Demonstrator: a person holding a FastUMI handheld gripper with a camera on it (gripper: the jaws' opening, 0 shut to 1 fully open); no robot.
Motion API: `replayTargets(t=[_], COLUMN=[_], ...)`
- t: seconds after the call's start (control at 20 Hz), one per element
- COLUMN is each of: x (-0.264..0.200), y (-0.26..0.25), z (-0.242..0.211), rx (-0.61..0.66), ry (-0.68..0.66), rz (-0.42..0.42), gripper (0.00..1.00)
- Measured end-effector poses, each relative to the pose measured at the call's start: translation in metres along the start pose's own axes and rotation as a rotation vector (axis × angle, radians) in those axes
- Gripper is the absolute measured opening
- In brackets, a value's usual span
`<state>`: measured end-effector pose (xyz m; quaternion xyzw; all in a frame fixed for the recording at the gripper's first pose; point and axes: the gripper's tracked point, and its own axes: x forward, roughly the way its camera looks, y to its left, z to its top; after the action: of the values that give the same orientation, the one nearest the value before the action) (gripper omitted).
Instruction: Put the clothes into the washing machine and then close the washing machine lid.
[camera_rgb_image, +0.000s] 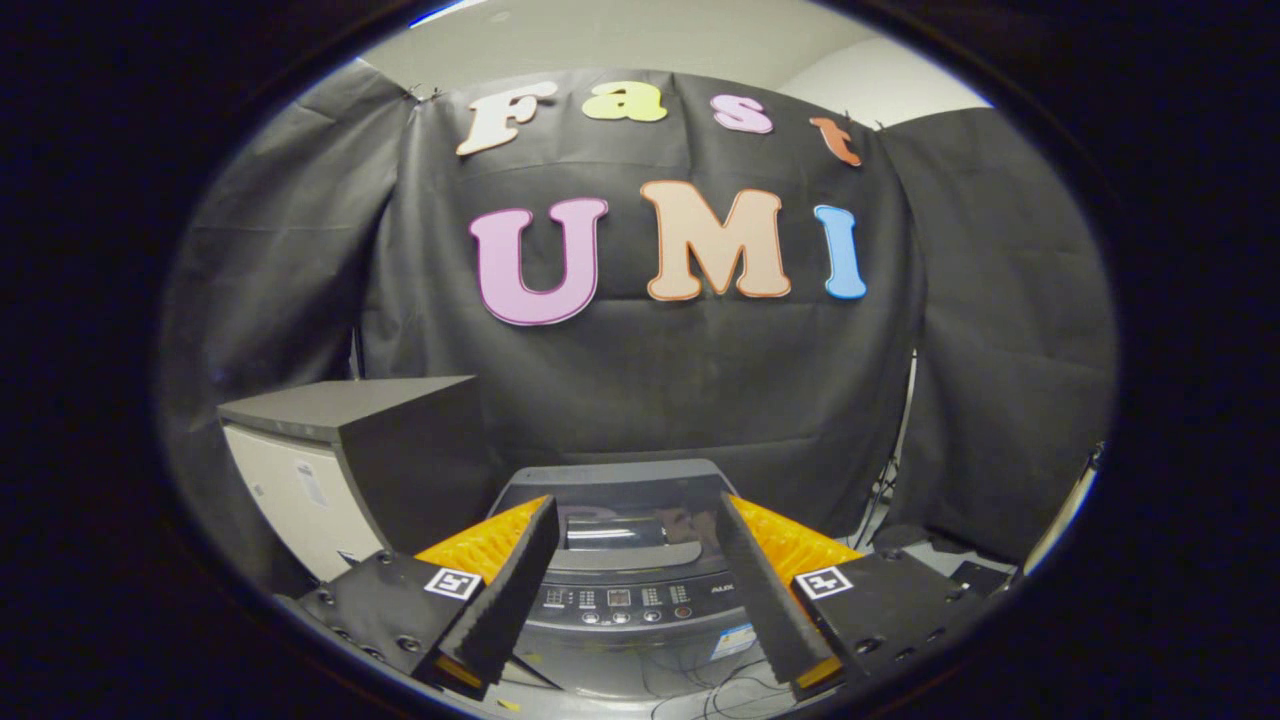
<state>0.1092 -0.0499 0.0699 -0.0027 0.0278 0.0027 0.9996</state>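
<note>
A grey top-loading washing machine (620, 600) stands ahead of and below the gripper, against the black cloth wall. Its control panel (620, 597) faces me, and behind the panel the lid (615, 532) with a glossy window lies flat. A small brownish patch (690, 525) shows at the lid's window; I cannot tell whether it is clothing. My gripper (635, 505) hovers above the machine's front, open. Its black fingers (500, 600) with orange backs stand wide apart, one on each side of the lid, and nothing is between them.
A grey-topped cabinet (340, 450) with a white front stands close to the machine's left side. Thin cables (700, 690) lie on the floor in front of the machine. A pale pole (1060, 520) leans at the far right by the cloth wall.
</note>
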Motion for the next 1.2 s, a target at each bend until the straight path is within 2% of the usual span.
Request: replayTargets(t=[0.35, 0.6, 0.75, 0.85, 1.05, 1.2], x=[-0.021, -0.056, -0.058, -0.059, -0.071, -0.074], y=[0.008, 0.022, 0.028, 0.037, 0.028, 0.025], z=[-0.008, -0.039, -0.056, -0.055, -0.040, -0.050], rx=[-0.012, 0.036, 0.056, 0.037, -0.048, -0.063], ry=[-0.037, -0.051, -0.022, -0.012, -0.067, -0.070], rz=[0.082, 0.148, 0.163, 0.209, 0.197, 0.238], gripper=[0.97, 0.96, 0.96, 0.97, 0.97, 0.97])
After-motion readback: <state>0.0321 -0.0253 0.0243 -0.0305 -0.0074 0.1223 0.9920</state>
